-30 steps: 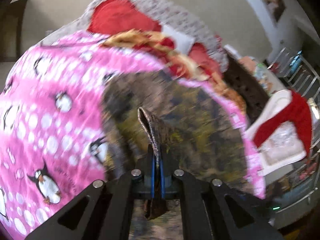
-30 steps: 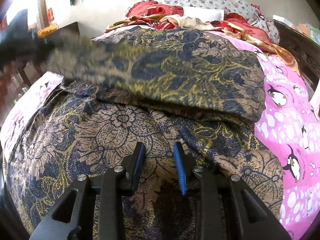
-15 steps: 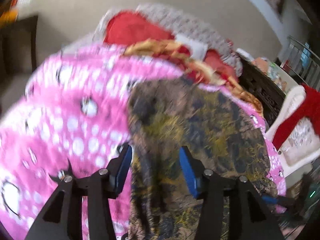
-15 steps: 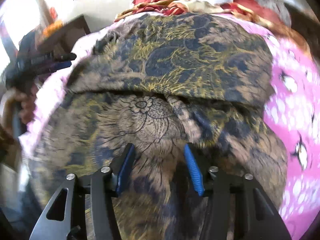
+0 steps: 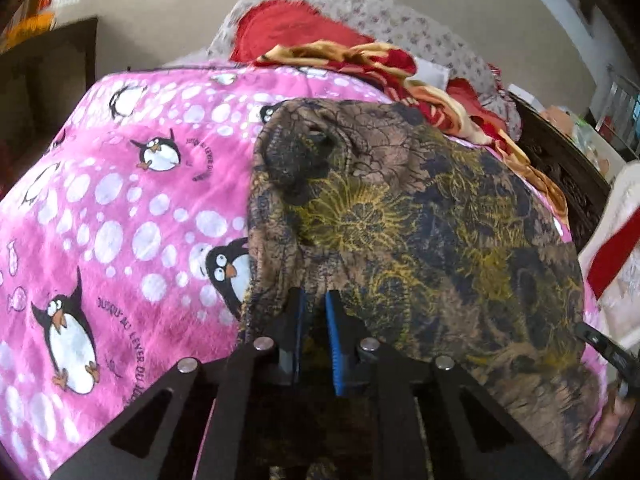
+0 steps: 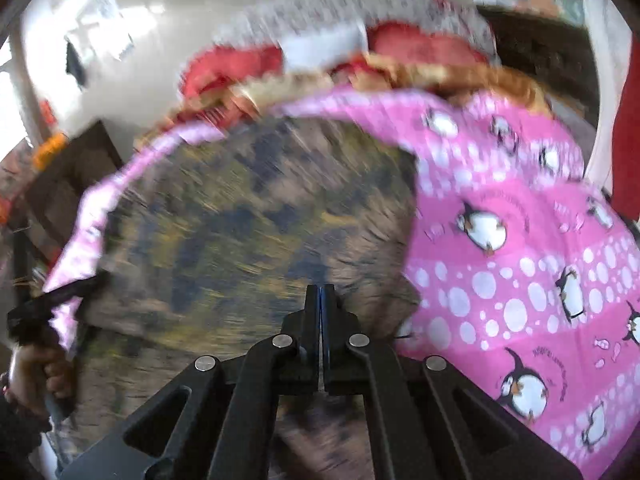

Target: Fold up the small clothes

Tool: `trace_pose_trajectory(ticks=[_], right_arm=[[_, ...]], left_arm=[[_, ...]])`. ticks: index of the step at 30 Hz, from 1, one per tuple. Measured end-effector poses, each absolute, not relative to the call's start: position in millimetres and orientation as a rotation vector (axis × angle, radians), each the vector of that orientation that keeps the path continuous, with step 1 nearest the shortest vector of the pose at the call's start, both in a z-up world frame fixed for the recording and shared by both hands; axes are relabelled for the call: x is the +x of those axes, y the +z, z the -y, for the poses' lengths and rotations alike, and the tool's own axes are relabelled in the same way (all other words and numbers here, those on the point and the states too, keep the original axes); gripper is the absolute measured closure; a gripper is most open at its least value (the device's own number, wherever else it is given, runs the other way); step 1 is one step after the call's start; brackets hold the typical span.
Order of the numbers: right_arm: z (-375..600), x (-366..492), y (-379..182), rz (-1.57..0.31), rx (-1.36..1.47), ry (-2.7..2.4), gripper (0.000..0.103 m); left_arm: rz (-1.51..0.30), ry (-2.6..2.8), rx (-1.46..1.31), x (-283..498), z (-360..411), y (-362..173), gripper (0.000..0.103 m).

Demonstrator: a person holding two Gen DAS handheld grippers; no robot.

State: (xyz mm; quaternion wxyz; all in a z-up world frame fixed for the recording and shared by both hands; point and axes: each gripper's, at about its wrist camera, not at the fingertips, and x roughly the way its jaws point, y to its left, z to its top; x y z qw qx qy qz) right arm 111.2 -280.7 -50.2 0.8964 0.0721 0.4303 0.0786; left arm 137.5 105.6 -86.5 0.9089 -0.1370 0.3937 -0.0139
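Note:
A brown, navy and gold floral garment [image 5: 420, 232] lies folded on the pink penguin blanket [image 5: 120, 208]. My left gripper [image 5: 314, 300] sits at the garment's near left edge, its blue pads a narrow gap apart with cloth bunched around them. In the right wrist view the garment [image 6: 256, 224] is blurred by motion. My right gripper [image 6: 320, 292] has its jaws pressed together at the garment's near right edge; whether cloth is pinched is unclear. The left gripper and the hand holding it [image 6: 40, 320] show at far left.
A heap of red and gold clothes [image 5: 340, 56] and a floral pillow [image 5: 400, 28] lie at the bed's head. A dark wooden bed frame [image 5: 560, 168] runs along the right side. The pink blanket [image 6: 520, 260] fills the right wrist view's right half.
The left gripper let go of the lifted fold, opened, then narrowed at the garment's near edge. The right gripper went from open to closed and swung right.

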Motion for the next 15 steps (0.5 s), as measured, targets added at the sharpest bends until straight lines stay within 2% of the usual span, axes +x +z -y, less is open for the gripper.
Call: trace_pose_trajectory(ticks=[2, 8, 15], right_arm=[[293, 118, -71, -0.932, 0.12, 0.099, 0.103], [302, 112, -71, -0.93, 0.159, 0.123, 0.103], [313, 160, -12, -0.836, 0.282, 0.108, 0.103]], left_arm=[[-0.809, -0.03, -0.309, 139, -109, -88, 0.091], [-0.809, -0.047, -0.341, 144, -114, -90, 0.091], [-0.81, -0.036, -0.332, 144, -109, -90, 0.091]])
